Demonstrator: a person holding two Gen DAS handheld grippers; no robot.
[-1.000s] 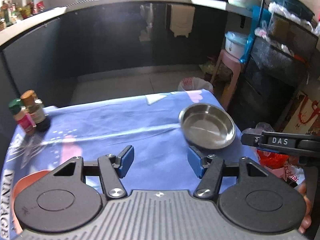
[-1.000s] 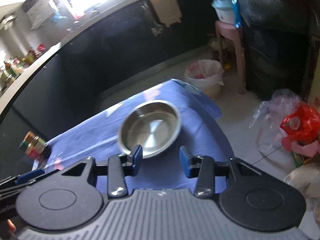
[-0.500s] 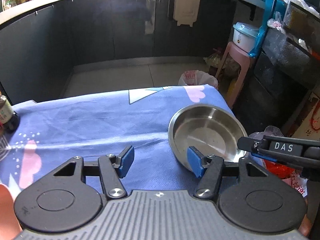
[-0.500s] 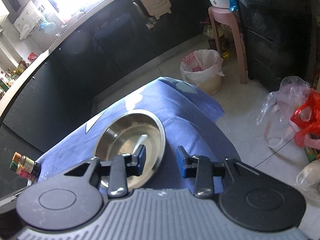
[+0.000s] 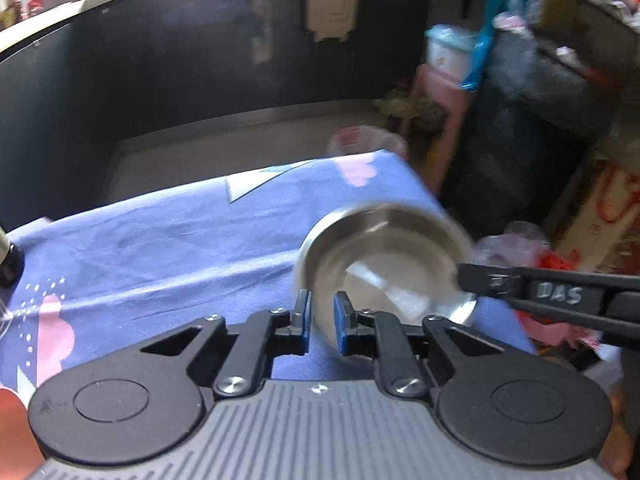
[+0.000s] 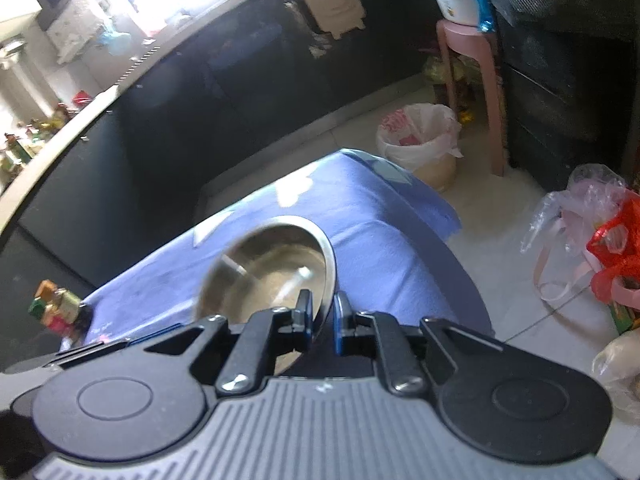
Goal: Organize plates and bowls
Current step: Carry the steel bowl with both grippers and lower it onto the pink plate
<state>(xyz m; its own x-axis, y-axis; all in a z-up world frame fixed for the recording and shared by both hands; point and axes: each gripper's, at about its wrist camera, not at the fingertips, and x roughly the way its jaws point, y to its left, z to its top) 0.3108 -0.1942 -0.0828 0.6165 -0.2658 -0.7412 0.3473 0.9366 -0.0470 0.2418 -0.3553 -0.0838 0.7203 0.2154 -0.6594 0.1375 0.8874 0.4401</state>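
two grippers, one tilted steel bowl (image 5: pixel 384 264)

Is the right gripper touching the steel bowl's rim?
Touching. In the right wrist view, the right gripper has its jaws closed on the steel bowl rim, one on each side.

Steel bowl (image 5: pixel 384 260) motion-blurred; near rim hidden behind left claw (image 5: pixel 321 322); bottle (image 5: pixel 10 264) cut off.

Bowl (image 5: pixel 384 264) on tablecloth (image 5: pixel 160 248), right end; bottles (image 6: pixel 60 308) far left; bin (image 6: pixel 420 144) behind.
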